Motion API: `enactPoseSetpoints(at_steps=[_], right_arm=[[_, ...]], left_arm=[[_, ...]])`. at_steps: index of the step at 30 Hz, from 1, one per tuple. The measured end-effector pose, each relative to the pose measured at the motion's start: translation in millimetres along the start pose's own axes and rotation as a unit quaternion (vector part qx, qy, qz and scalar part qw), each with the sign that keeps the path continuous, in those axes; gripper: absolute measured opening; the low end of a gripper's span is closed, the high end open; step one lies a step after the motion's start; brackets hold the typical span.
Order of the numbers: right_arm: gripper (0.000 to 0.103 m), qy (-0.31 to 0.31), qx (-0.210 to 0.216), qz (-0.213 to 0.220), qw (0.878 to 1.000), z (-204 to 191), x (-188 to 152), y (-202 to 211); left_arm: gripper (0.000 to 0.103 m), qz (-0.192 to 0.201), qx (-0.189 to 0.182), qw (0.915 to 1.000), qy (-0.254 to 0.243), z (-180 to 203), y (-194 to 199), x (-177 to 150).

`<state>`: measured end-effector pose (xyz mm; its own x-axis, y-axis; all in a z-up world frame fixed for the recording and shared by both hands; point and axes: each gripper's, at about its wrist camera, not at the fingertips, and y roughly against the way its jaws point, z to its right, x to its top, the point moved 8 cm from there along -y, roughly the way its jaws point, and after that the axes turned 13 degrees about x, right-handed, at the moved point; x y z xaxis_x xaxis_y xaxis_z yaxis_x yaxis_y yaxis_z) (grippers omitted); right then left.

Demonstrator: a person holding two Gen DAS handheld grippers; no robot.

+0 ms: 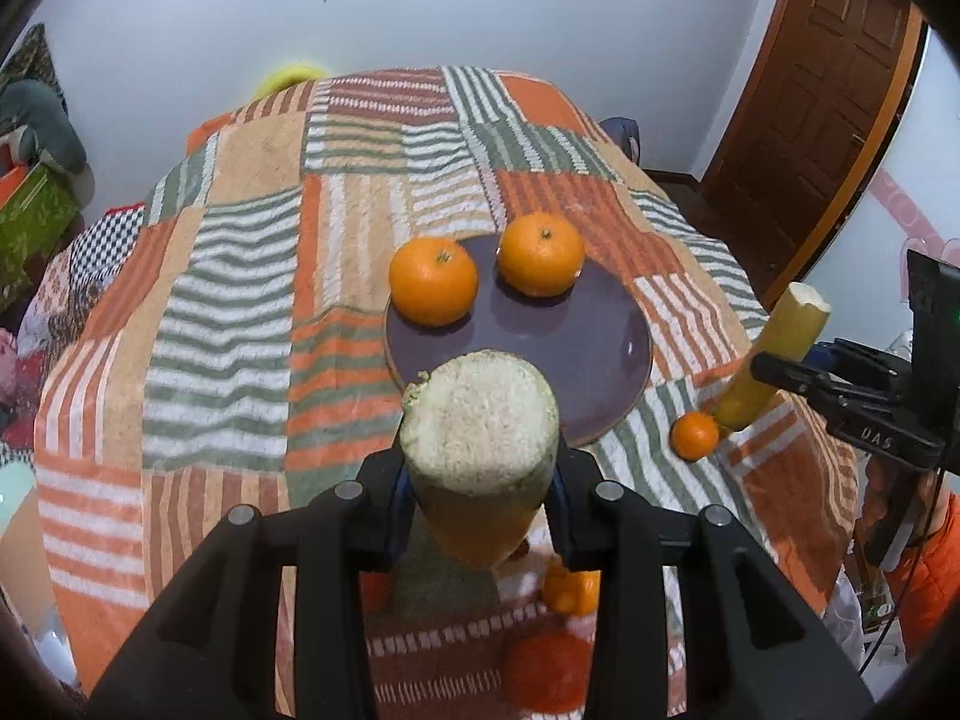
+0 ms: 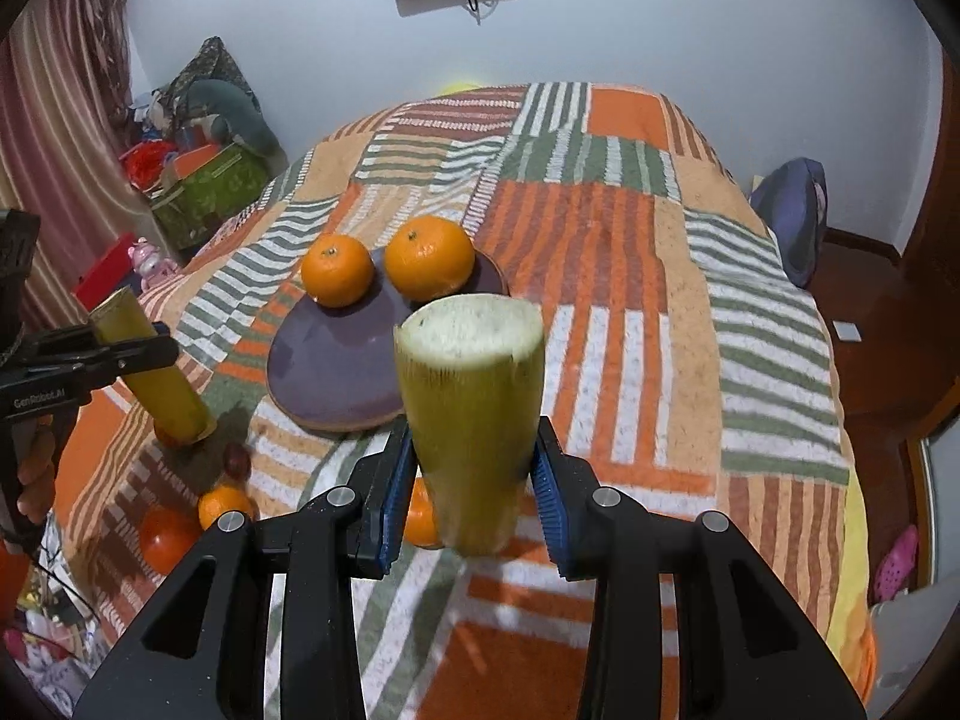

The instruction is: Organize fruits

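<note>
Clearly we have a piece of sugarcane in each hand. Nearest in the left wrist view, the left gripper [image 1: 480, 510] is clamped on the left sugarcane piece [image 1: 480, 420], its blue pads pressed to the yellow-green rind on both sides; the cane's long axis stands roughly upright, cut end toward the camera. The right gripper [image 2: 474, 492] holds the right sugarcane piece [image 2: 471, 402] in the same way, upright between the pads, pale cut face on top. Both grippers point steeply down at the bed [image 2: 750, 312], which is covered by a striped patchwork blanket.

Just beyond each cane lies the dark purple plate [image 1: 588, 348], and that is the relation the coming move turns on: from the left gripper the plate is straight ahead and slightly right; from the right gripper it is ahead and to the left. We judge the left hand the nearer, its cane already overlapping the plate's near rim in its own view. The near half of the plate is bare. On its far side sit two mandarins, one on the left [image 1: 433, 281] and one on the right [image 1: 541, 253], side by side.

Below and beside the grippers, loose on the blanket, are a small mandarin [image 1: 695, 435], another small one [image 2: 223, 507] and a larger red-orange fruit [image 2: 168, 537], not yet gathered.

To lay the canes flat on the plate, we would likely have to tilt each wrist so the long axis goes level.
</note>
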<state>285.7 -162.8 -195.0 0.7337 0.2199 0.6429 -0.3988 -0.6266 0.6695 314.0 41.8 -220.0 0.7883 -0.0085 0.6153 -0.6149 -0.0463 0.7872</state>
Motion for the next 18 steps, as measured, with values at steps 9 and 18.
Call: enactPoseSetpoints(at_steps=[9,18], right_arm=[[0.034,0.033,0.024,-0.013,0.999,-19,20,-36],[0.034,0.065,0.038,-0.043,0.996,-33,33,-78]], left_arm=[[0.036,0.005,-0.019,0.9994,-0.028,26,-18,22],[0.036,-0.015,-0.033,0.9984,-0.043,41,-50,31]])
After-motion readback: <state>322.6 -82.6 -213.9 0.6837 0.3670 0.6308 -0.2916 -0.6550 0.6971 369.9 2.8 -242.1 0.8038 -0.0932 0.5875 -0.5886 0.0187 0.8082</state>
